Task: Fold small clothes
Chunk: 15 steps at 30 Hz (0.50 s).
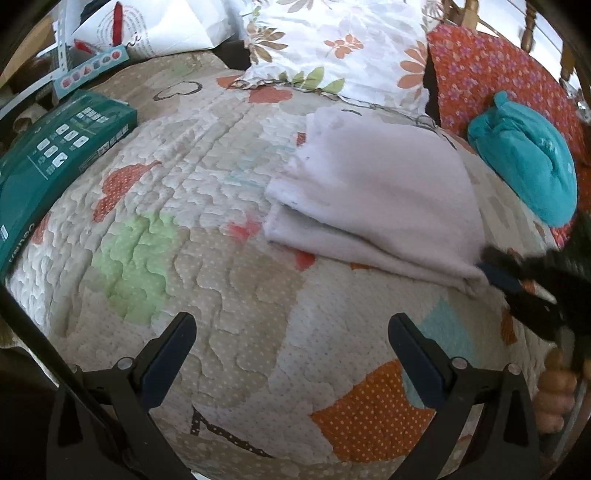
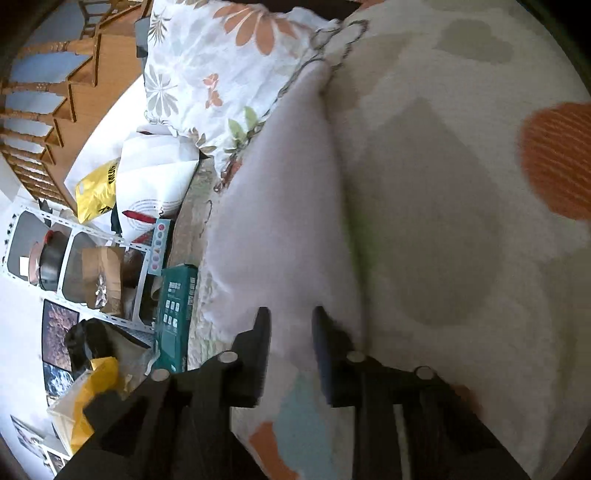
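A pale lilac fleece cloth [image 1: 373, 206], folded into layers, lies on the patchwork quilt [image 1: 221, 258] right of centre. My right gripper [image 1: 491, 275] comes in from the right and meets the cloth's near right corner. In the right wrist view its fingers stand close together [image 2: 291, 317] with the edge of the cloth [image 2: 280, 192] pinched between them. My left gripper [image 1: 291, 321] hovers open over bare quilt in front of the cloth, with nothing between its fingers. A teal garment [image 1: 532, 162] rests bunched at the far right.
A green box [image 1: 55, 155] lies at the quilt's left edge. A floral pillow [image 1: 332, 48] and a red flowered cushion [image 1: 491, 74] sit behind the cloth. White bags [image 1: 147, 33] and a metal shelf [image 2: 74, 266] stand beyond the bed. A person's fingers [image 1: 554, 391] show at the right.
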### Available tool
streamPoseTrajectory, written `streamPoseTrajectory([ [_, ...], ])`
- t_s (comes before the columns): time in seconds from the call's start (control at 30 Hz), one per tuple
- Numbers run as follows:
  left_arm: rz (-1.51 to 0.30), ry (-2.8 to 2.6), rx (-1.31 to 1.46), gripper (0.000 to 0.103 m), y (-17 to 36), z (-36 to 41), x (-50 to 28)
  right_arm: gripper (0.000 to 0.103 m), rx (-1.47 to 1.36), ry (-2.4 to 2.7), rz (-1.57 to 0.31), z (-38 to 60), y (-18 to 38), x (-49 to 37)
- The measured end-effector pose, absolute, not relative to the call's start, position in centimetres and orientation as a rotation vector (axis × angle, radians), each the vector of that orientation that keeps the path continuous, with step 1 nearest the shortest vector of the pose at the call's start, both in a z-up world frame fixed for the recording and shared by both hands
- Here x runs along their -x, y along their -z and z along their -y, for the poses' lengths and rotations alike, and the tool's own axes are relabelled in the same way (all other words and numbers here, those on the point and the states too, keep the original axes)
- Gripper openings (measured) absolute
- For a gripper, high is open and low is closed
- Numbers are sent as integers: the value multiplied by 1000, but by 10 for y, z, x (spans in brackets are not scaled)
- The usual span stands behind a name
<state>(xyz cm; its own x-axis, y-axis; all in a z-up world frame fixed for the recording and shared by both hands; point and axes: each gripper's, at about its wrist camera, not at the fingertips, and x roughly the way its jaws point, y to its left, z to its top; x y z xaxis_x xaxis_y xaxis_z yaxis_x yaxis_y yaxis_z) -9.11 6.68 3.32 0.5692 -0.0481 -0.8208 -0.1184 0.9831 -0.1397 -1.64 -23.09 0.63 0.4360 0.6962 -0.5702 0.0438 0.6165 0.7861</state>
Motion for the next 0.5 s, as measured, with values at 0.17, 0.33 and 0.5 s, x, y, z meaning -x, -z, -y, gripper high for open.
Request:
streamPoseTrajectory([
  [0.17, -976, -34, 202, 103, -33, -66, 88, 51, -712, -412, -994, 231, -44, 21],
  [0.33, -959, -42, 148, 103, -34, -60, 91, 52, -763, -583, -1000, 194, -48, 5],
  [0.5, -952, -45, 163, 103, -36, -65, 95, 43, -741, -537, -1105, 187, -10, 6],
])
